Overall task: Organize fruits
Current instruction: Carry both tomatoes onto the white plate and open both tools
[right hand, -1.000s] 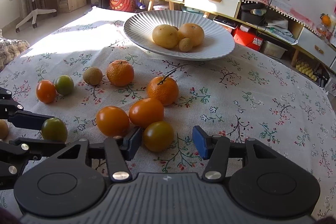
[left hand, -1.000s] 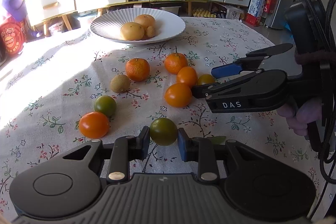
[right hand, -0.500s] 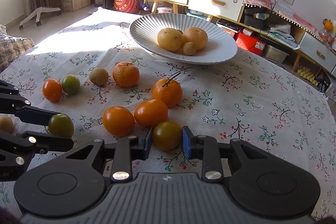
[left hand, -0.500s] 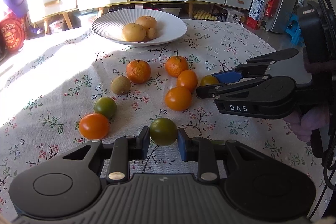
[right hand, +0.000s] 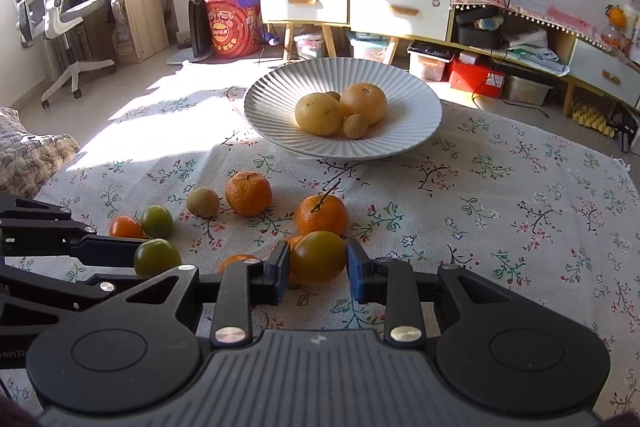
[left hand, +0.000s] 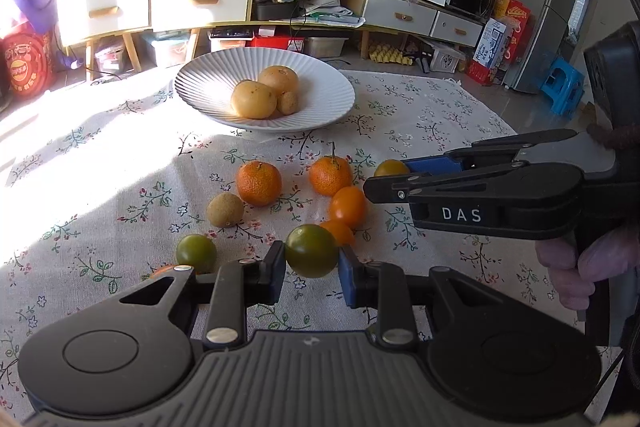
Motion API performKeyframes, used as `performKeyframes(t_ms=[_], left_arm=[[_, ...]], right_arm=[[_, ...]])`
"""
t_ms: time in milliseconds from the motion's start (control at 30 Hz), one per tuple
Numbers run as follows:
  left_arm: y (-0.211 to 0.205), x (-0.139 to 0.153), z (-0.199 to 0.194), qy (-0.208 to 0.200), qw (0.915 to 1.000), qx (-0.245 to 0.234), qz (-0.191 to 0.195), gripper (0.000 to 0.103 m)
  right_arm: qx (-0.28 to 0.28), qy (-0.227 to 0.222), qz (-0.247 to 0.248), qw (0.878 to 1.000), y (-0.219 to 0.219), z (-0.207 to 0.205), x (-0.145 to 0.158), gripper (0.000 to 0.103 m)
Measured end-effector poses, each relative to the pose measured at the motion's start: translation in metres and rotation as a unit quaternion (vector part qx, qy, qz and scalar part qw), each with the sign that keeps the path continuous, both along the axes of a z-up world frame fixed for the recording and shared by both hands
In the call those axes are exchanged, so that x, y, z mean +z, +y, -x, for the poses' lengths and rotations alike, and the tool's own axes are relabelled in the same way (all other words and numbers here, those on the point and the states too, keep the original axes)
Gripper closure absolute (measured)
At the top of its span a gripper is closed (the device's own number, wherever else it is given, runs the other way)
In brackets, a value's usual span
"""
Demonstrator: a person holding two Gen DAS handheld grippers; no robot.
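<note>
Left gripper (left hand: 311,263): blue pads clamped on a round dark-green tomato (left hand: 311,256), one pad on each side. Right gripper (right hand: 317,265): jaws have just been closing and now pinch a round olive-brown tomato (right hand: 318,257), held above the white floral tablecloth (right hand: 500,195). From the left wrist view the right gripper reaches in from the right, a hand (left hand: 592,267) on its trigger; the held tomato's contact with the cloth cannot be judged there.

Loose fruit just beyond the grippers: two orange oval tomatoes (left hand: 348,205), partly hidden; a stemmed rough-skinned mandarin (right hand: 321,215) behind them; a second mandarin (right hand: 248,193) to its left; a small tan-brown round fruit (right hand: 202,202) left of that. Further left, a loose green tomato (right hand: 157,221) touching an orange-red tomato (right hand: 125,227).

Far side of the cloth: a wide white ribbed ceramic bowl (right hand: 408,131) holding a pale yellow round fruit (right hand: 319,113), a larger yellow-orange citrus (right hand: 363,103) and a small tan fruit (right hand: 355,126), bunched together; possibly another small one behind them.
</note>
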State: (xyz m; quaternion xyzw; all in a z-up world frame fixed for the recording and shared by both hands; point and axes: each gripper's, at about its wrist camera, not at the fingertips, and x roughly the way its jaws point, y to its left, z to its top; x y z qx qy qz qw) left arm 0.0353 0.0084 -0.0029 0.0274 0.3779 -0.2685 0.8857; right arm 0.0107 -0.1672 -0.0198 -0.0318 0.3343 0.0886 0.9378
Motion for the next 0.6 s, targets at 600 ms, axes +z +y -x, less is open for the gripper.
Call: performKeyframes(t_ms=[600], left_arm=[[-0.021, 0.023, -0.066, -0.008, 0.9992, 0.023, 0.031, 0.086]], right_arm=[[-0.044, -0.017, -0.095, 0.994, -0.032, -0.056, 0.027, 0.076]])
